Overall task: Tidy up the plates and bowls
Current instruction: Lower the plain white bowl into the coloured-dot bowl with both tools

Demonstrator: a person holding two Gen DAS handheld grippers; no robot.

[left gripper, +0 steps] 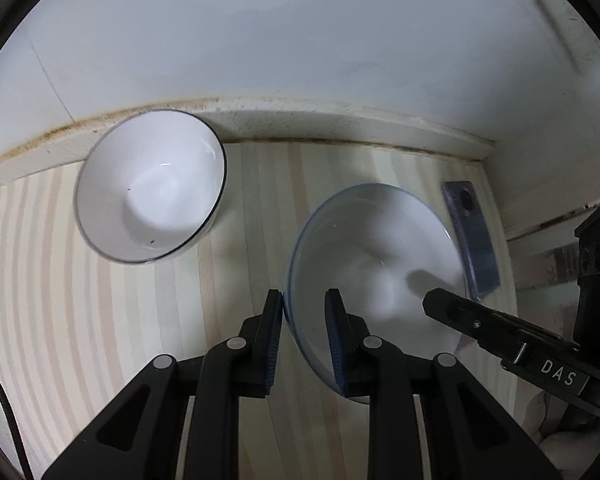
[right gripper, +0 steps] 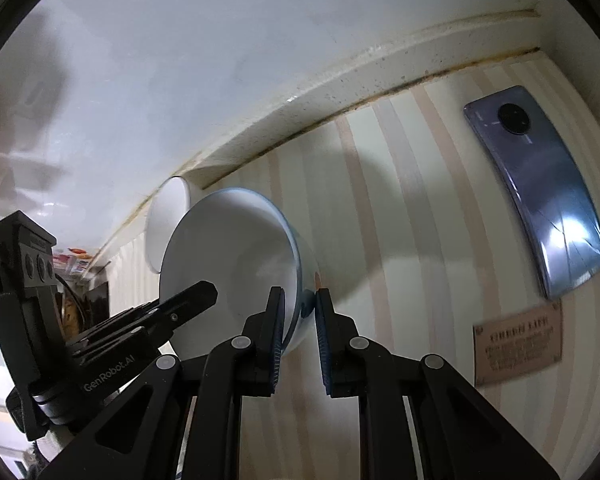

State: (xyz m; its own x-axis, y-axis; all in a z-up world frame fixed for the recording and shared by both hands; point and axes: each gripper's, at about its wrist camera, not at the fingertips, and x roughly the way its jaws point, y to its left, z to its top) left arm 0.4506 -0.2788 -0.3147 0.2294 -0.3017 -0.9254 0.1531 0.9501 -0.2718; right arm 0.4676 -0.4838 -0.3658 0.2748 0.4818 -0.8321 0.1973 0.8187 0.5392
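Observation:
A white bowl with a blue rim (left gripper: 380, 256) is tilted above the striped wooden counter (left gripper: 100, 320). My left gripper (left gripper: 303, 300) is shut on its near left rim. My right gripper (right gripper: 299, 300) is shut on the opposite rim of the same bowl (right gripper: 236, 248); one of its fingers (left gripper: 452, 308) shows inside the bowl in the left wrist view. A second white bowl with a dark rim (left gripper: 152, 188) stands on the counter at the back left, against the wall ledge. It also shows behind the held bowl in the right wrist view (right gripper: 168, 220).
A blue-grey phone (right gripper: 540, 196) lies face down on the counter to the right, also in the left wrist view (left gripper: 472, 240). A small printed card (right gripper: 518, 352) lies near it. A white wall with a stained ledge (left gripper: 320, 120) bounds the back.

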